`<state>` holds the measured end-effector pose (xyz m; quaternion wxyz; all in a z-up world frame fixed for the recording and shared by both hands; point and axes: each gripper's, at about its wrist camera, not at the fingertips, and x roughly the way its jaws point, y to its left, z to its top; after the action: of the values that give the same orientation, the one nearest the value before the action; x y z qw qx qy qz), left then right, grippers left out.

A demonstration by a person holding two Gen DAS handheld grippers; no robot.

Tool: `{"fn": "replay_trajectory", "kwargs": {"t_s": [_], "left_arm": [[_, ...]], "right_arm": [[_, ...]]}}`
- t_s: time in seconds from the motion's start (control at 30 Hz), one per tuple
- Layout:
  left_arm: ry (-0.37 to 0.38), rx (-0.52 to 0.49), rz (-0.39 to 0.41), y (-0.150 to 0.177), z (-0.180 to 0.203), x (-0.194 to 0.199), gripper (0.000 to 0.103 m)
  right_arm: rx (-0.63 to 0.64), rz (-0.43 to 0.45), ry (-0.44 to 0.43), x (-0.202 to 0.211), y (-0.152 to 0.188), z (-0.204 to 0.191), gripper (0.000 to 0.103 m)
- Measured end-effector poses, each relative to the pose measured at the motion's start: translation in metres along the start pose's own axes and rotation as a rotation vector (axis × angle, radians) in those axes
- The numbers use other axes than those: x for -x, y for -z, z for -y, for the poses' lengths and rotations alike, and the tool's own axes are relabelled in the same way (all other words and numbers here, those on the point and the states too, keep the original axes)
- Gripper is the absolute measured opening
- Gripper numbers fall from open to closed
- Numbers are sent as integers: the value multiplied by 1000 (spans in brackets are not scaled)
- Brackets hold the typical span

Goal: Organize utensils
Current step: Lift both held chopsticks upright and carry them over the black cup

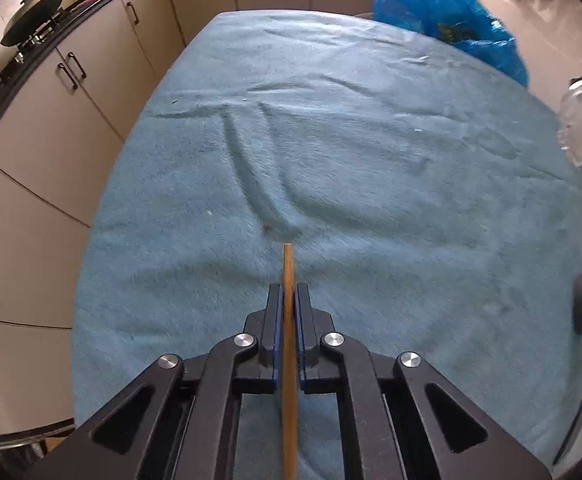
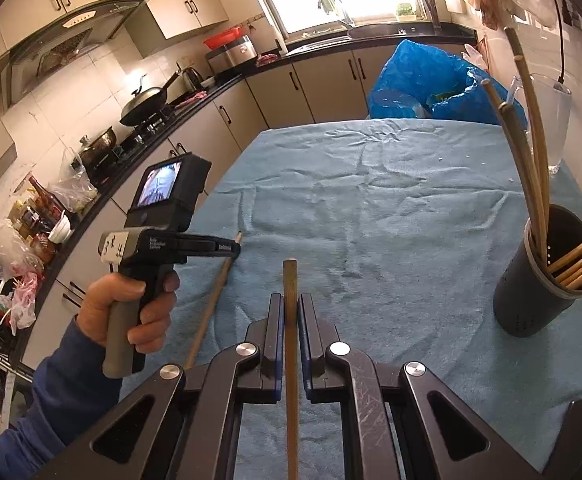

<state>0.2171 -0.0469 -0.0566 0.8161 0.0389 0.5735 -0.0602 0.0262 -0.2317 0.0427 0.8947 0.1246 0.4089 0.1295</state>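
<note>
Both tools are clamped on chopsticks: the left tool [image 1: 290, 292] has its blue pads pressed on a pale wooden chopstick [image 1: 289, 280] that pokes a short way past the tips and runs back under the camera, and the right tool [image 2: 291, 306] pinches a darker chopstick [image 2: 290, 284] the same way. Neither stick is in the dark holder [image 2: 539, 280] yet; it stands at the right edge of the towel-covered tabletop [image 2: 371, 208] and already has several chopsticks leaning out of it at loose angles.

Each stick is gripped near one end with a long tail behind, so a quick swing could let it pivot between the pads or slide out. From the right wrist view, the left tool's stick slants down toward the towel, and its far end could catch on the cloth. At the holder, an incoming stick could strike the leaning ones and tip the holder, or knock the glass pitcher [image 2: 551, 120] just behind it. With both tools loaded, they could collide if they approach the opening together
</note>
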Motion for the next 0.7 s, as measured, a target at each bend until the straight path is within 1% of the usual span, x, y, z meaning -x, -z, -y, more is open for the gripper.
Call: {"fn": "replay_trajectory", "kwargs": {"t_s": [0.07, 0.17, 0.2, 0.27, 0.4, 0.5, 0.6, 0.7], "left_arm": [[20, 8, 49, 10, 1, 20, 5], [65, 12, 147, 23, 3, 64, 5], [73, 13, 195, 30, 4, 86, 5], [83, 8, 266, 40, 8, 116, 5], [96, -11, 400, 68, 16, 168, 5], [118, -22, 450, 89, 23, 193, 5], [128, -36, 483, 104, 28, 208, 5], [143, -47, 488, 112, 31, 214, 5]], "right_arm": [[2, 15, -3, 6, 0, 1, 8], [5, 57, -7, 20, 0, 0, 8], [11, 76, -10, 26, 1, -2, 8], [25, 123, -15, 40, 4, -5, 8], [54, 213, -18, 65, 12, -13, 8], [77, 266, -21, 79, 18, -20, 8], [100, 300, -11, 90, 24, -25, 8], [109, 326, 8, 96, 29, -27, 8]]}}
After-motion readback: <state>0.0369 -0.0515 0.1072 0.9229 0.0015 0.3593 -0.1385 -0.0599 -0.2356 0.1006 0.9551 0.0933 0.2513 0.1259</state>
